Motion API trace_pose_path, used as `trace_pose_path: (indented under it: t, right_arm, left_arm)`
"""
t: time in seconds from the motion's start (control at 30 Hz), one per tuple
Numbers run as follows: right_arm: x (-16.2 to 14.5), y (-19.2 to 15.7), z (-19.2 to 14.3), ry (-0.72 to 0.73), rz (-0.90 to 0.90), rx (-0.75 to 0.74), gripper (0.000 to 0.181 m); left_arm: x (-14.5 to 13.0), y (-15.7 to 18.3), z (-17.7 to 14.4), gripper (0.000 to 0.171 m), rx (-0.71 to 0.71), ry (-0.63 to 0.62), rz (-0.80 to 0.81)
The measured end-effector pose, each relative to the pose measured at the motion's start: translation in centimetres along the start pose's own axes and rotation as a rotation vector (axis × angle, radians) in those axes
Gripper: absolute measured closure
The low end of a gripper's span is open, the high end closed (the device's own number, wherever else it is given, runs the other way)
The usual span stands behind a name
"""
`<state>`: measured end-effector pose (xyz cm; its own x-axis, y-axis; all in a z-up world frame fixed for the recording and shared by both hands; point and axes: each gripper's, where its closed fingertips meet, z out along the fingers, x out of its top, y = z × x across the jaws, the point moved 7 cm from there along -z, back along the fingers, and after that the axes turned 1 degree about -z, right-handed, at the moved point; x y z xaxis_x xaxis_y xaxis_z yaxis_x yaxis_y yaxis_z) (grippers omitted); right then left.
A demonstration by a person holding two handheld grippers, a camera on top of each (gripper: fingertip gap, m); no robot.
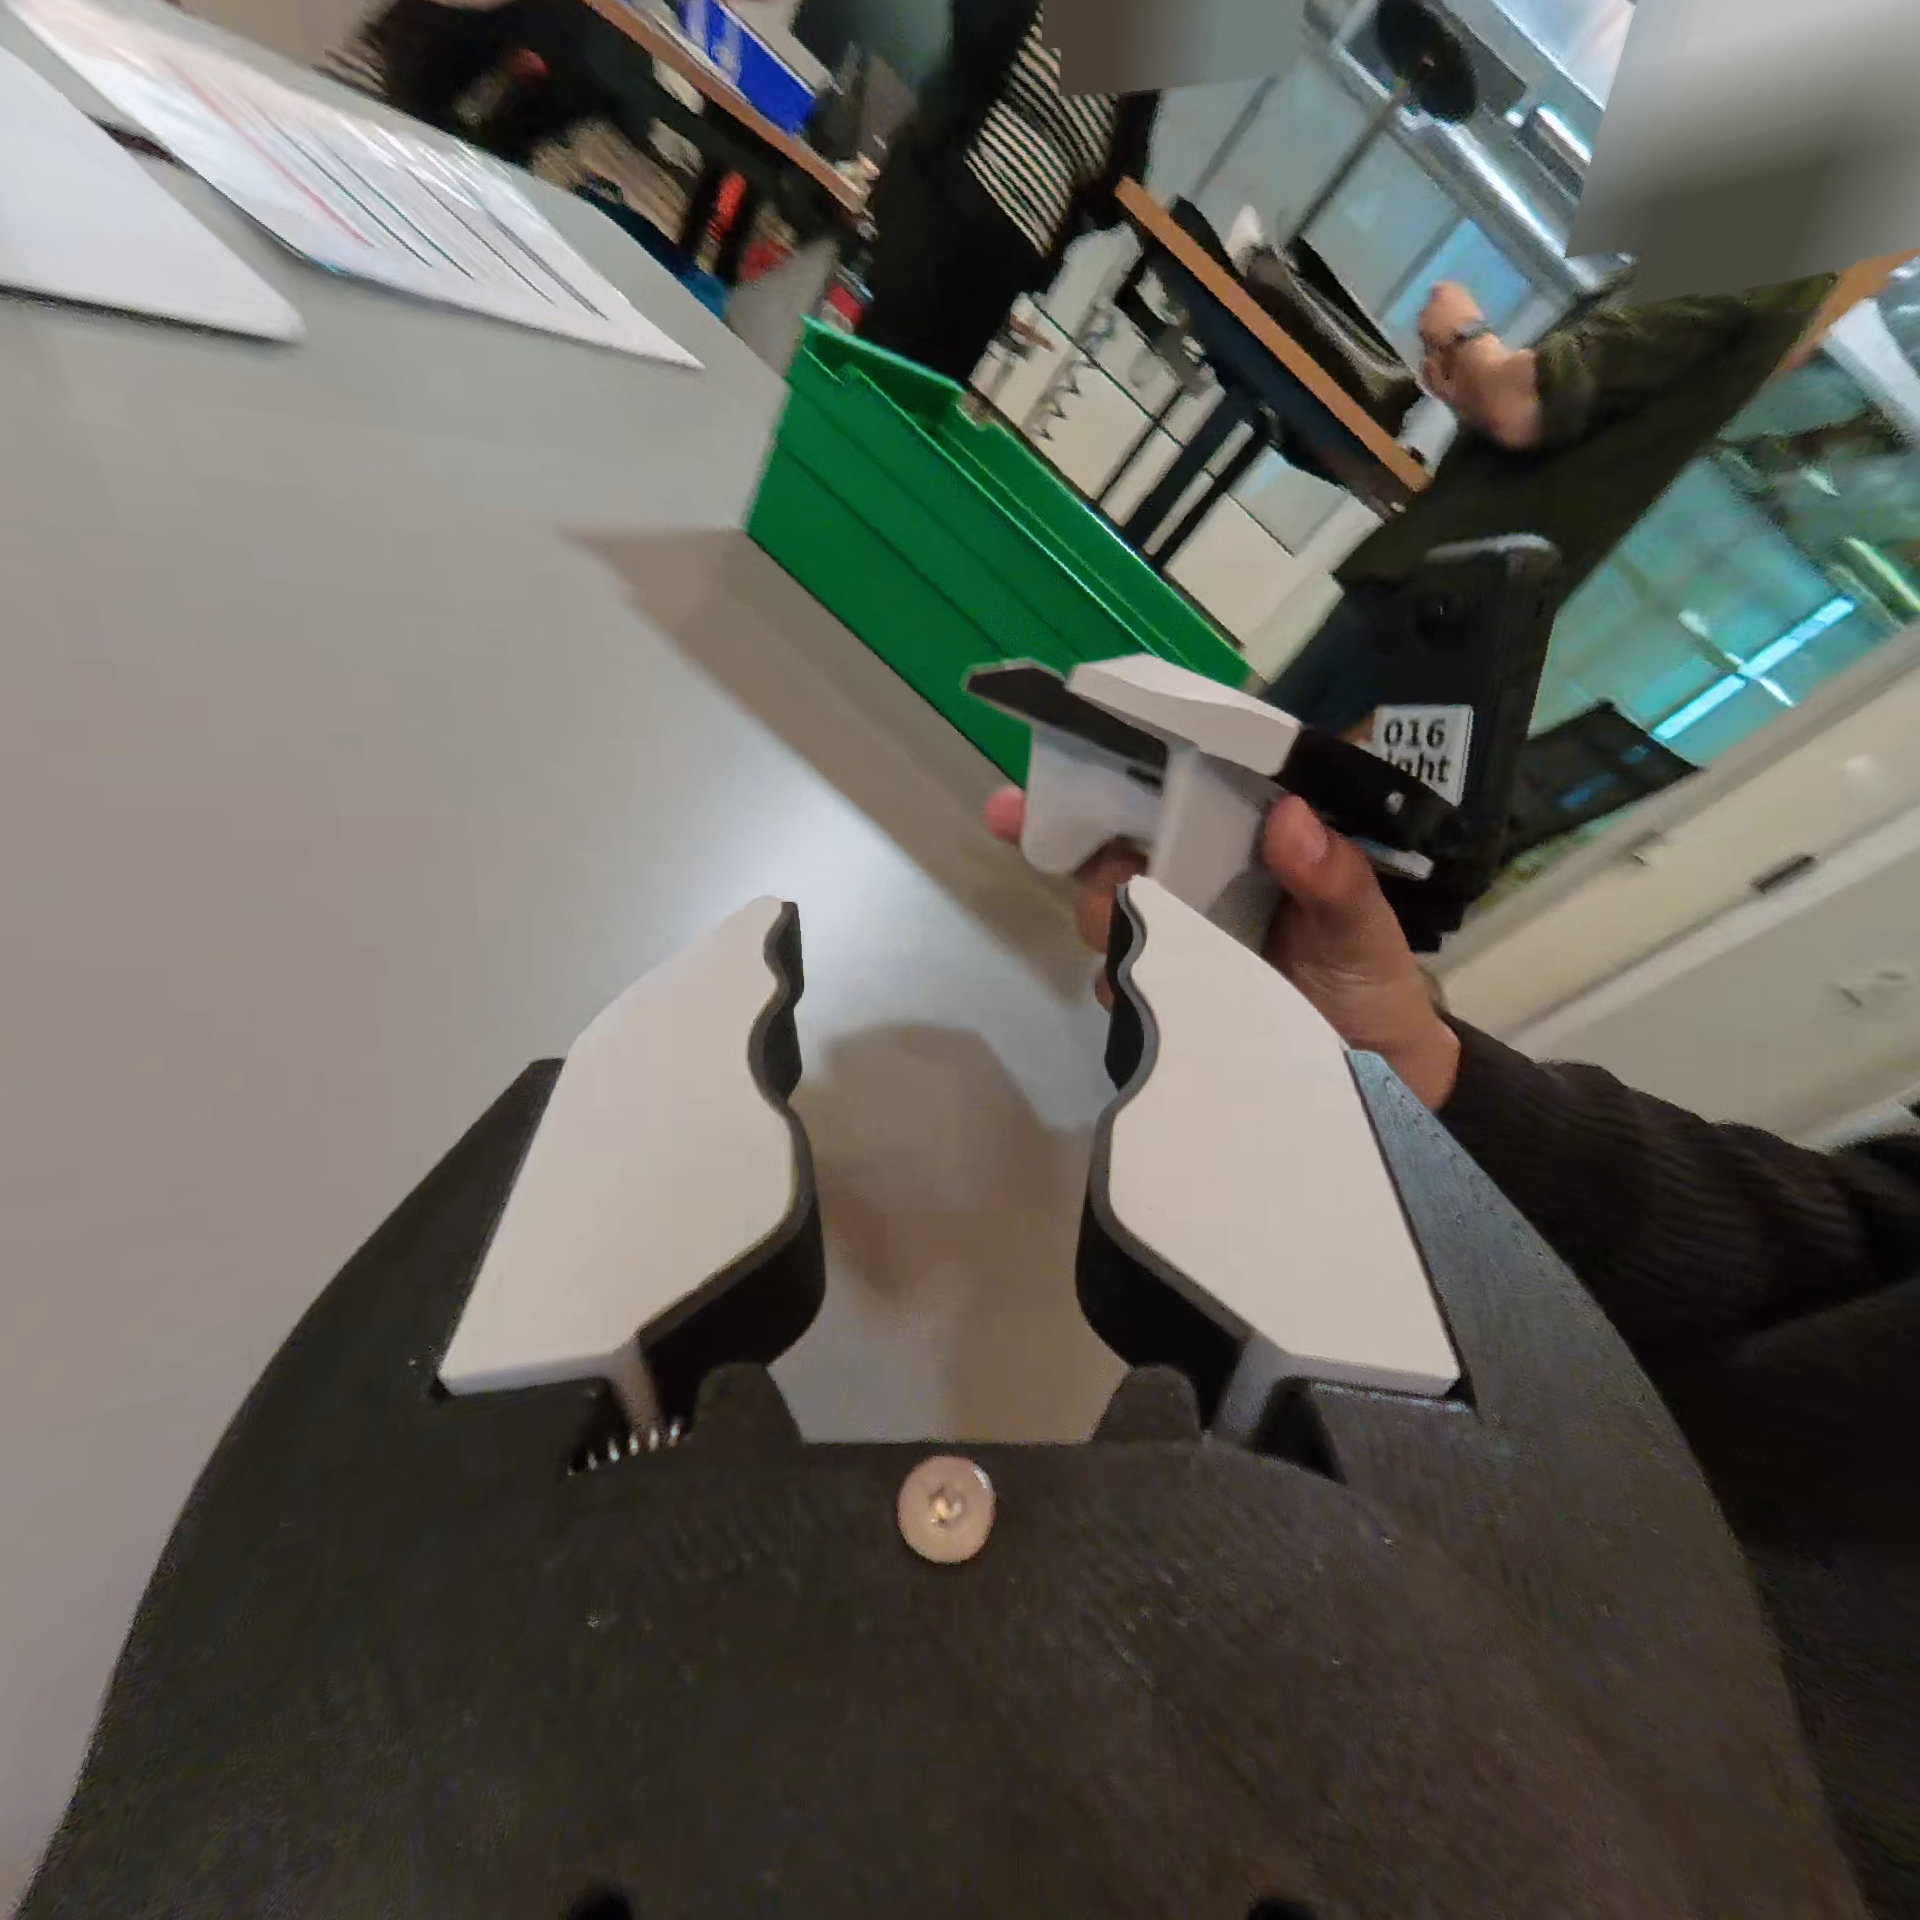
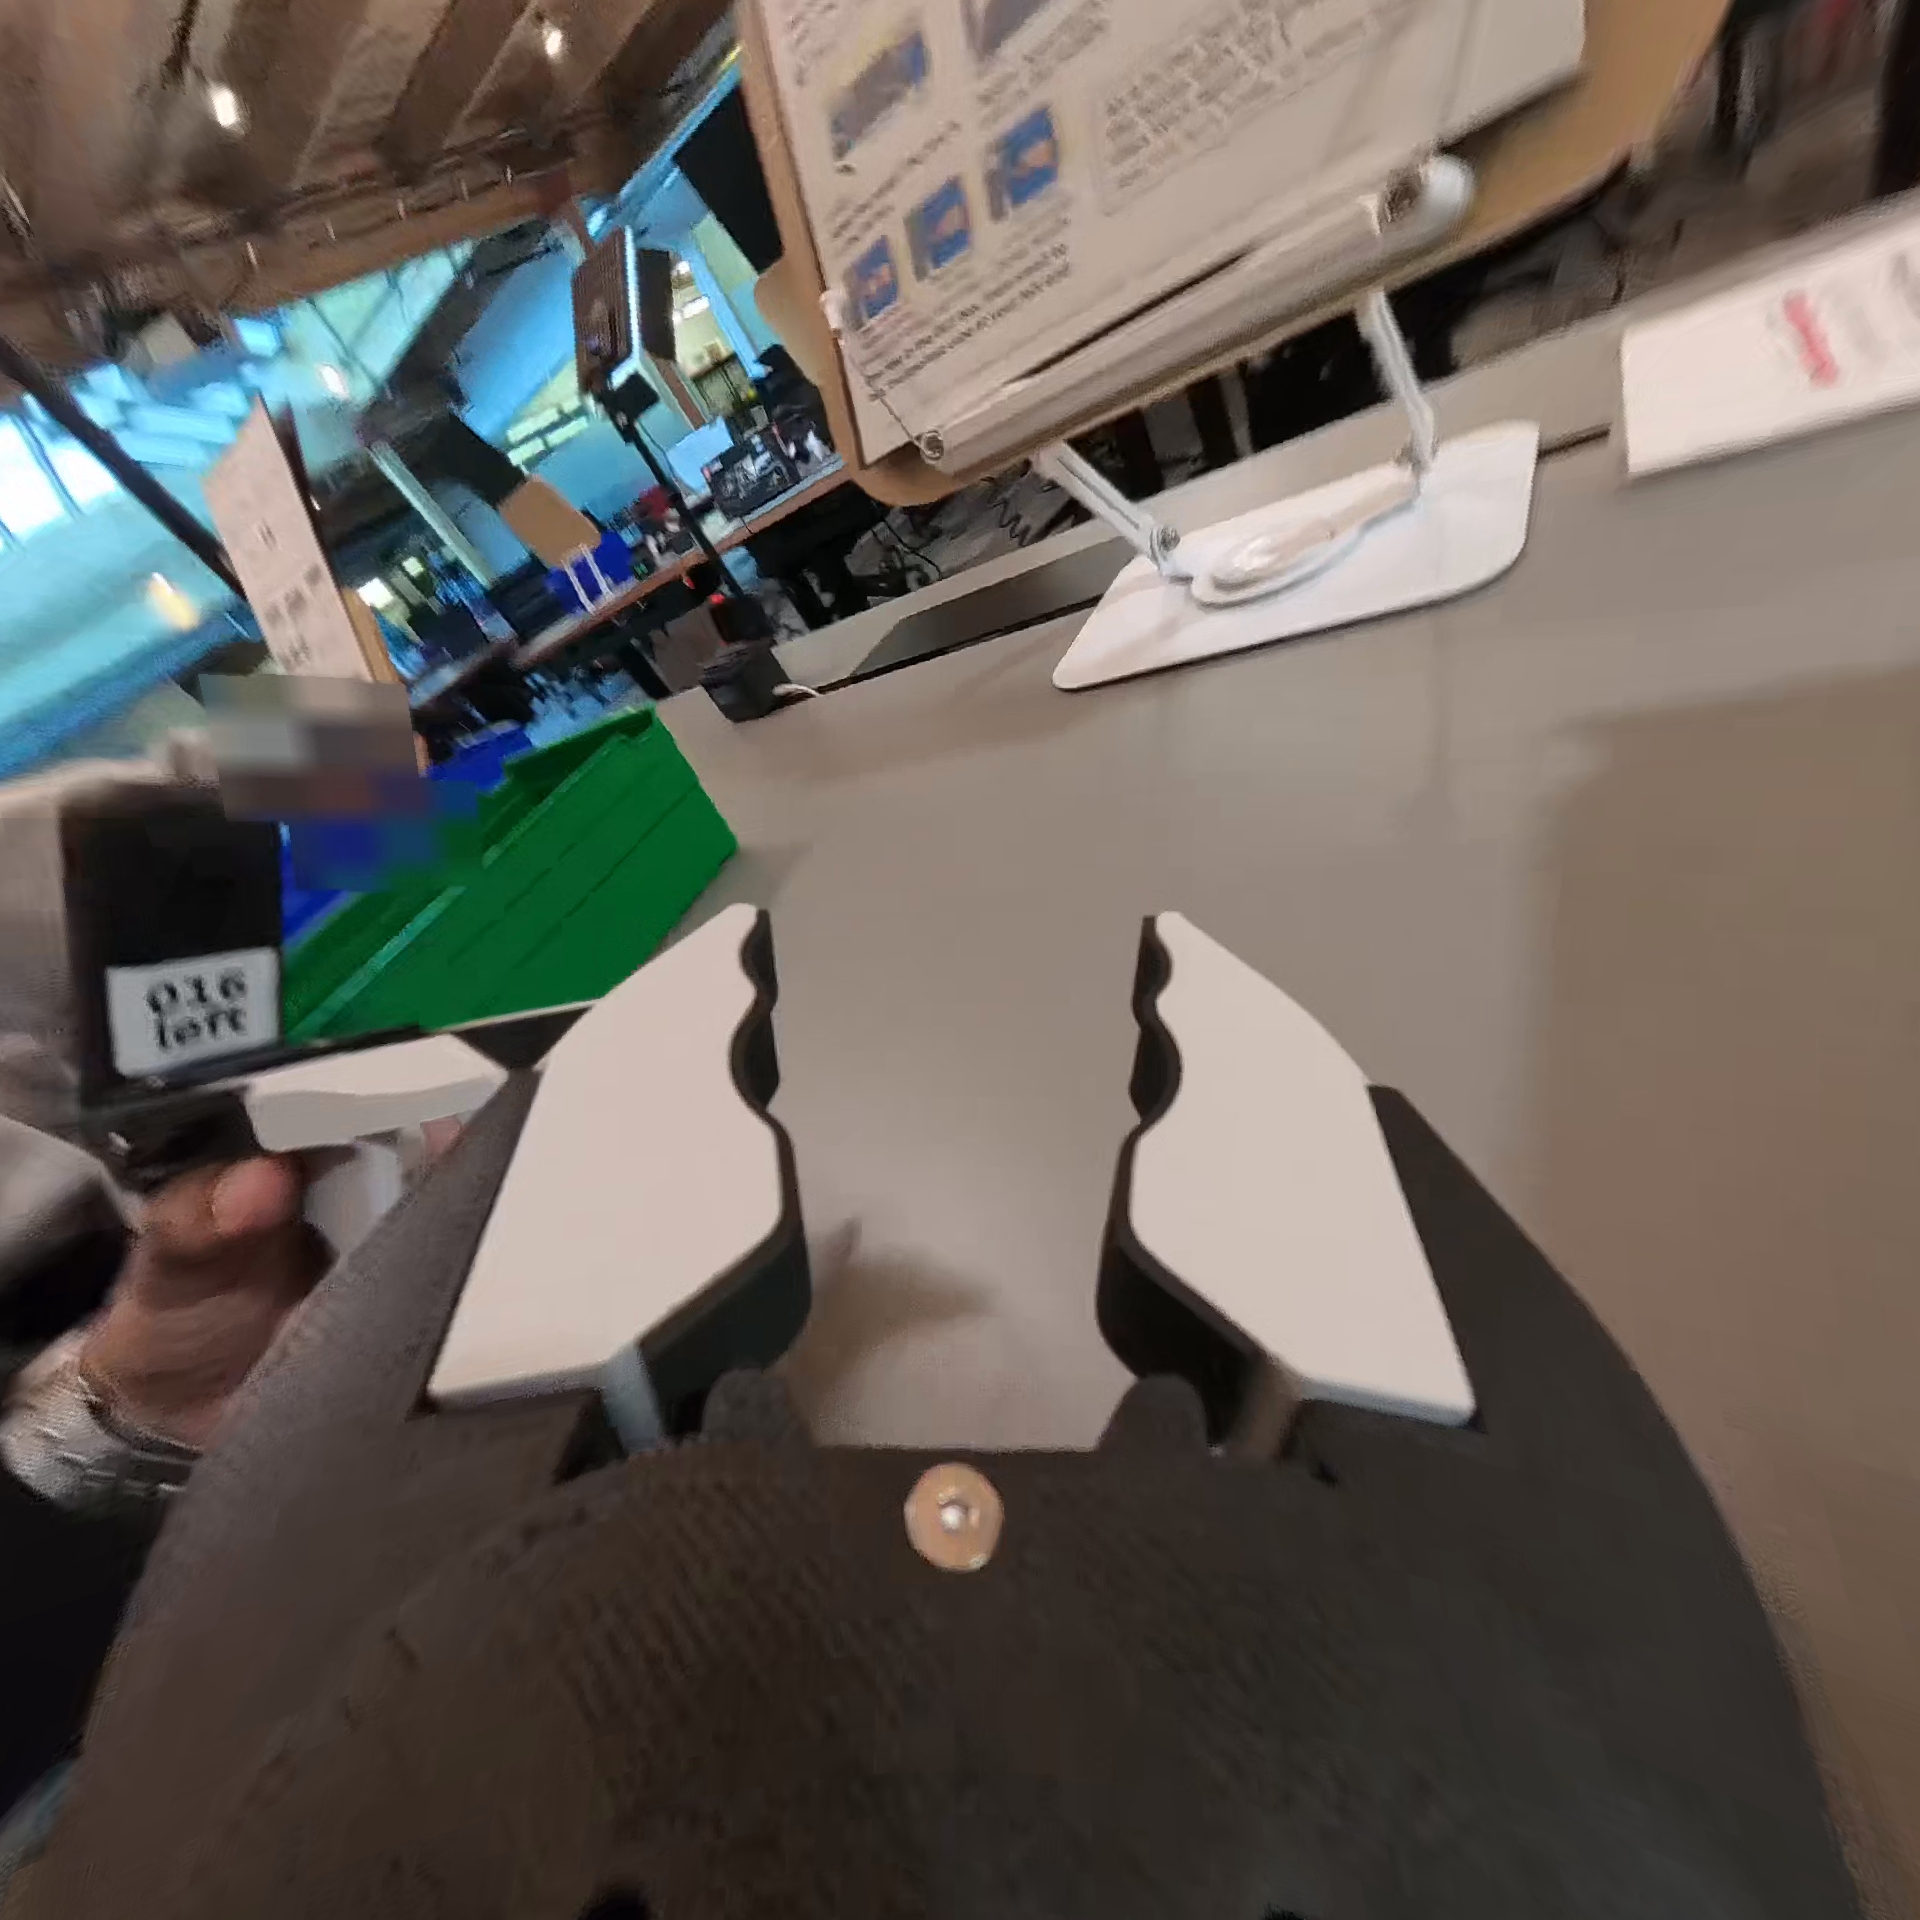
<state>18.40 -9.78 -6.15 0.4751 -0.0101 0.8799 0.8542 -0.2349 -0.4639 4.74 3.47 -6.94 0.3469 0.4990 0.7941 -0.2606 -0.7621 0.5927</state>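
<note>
My left gripper [image 1: 956, 914] is open and empty above the bare grey table [image 1: 364, 727]. My right gripper [image 2: 956, 930] is open and empty above the same table [image 2: 1351, 831]. The right gripper also shows in the left wrist view [image 1: 1049, 738], held in a hand [image 1: 1340, 935] to the right and ahead. The left gripper's body shows in the right wrist view [image 2: 343, 1091] at the left edge, held in a hand [image 2: 208, 1278]. A green crate [image 1: 935, 540] stands at the table's far edge, and it also shows in the right wrist view [image 2: 582, 873].
White sheets of paper [image 1: 343, 187] lie at the far left. A white stand [image 2: 1320, 561] holding a printed board [image 2: 1143, 208] stands at the far right, with a white card [image 2: 1766, 384] beside it. A small black box [image 2: 743, 681] sits behind. A seated person [image 1: 1558, 416] is beyond the table.
</note>
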Motion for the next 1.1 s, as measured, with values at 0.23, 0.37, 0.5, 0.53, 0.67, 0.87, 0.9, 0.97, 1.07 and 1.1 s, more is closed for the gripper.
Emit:
trace_pose_path:
  t: [0.23, 0.37, 0.5, 0.53, 0.67, 0.87, 0.9, 0.97, 1.07, 1.1]
  right_arm:
    - [-2.2, -0.5, 2.1, -0.153, 0.168, 0.185, 0.105]
    - [-2.0, -2.0, 1.1, -0.256, 0.123, 0.330, 0.103]
    - [-1.3, -2.0, 0.1, -0.281, 0.013, 0.320, 0.110]
    - [-1.0, -1.9, -0.1, -0.263, 0.016, 0.318, 0.112]
    - [-0.8, -2.2, -0.1, -0.235, 0.163, 0.394, 0.111]
    - [-1.4, -2.4, 0.2, -0.279, 0.182, 0.400, 0.105]
    - [-1.5, -2.5, 0.2, -0.285, 0.155, 0.389, 0.105]
    - [-1.7, -2.6, 0.2, -0.307, 0.099, 0.362, 0.105]
    - [-2.2, -2.7, 0.4, -0.338, 0.042, 0.334, 0.105]
    - [-2.3, -2.8, 0.4, -0.339, 0.034, 0.329, 0.105]
  left_arm:
    - [1.0, -1.7, -0.8, 0.111, -0.018, 0.024, -0.092]
    - [0.5, -1.4, -0.1, 0.111, -0.050, -0.017, -0.064]
    - [-0.2, -1.0, 0.6, 0.109, -0.146, -0.048, -0.119]
    - [-0.2, -1.0, 0.7, 0.109, -0.154, -0.036, -0.128]
    - [-0.3, -0.9, 0.7, 0.107, -0.155, -0.043, -0.116]
    - [0.1, -0.7, 0.5, 0.107, -0.044, -0.030, 0.038]
    - [0.3, -0.6, 0.4, 0.106, -0.018, -0.020, 0.068]
    - [1.4, 0.1, -0.1, 0.103, -0.005, 0.014, 0.104]
    - [4.2, 1.5, -2.7, 0.102, 0.016, 0.011, 0.207]
    - [5.3, 1.7, -4.2, 0.103, 0.072, -0.006, 0.284]
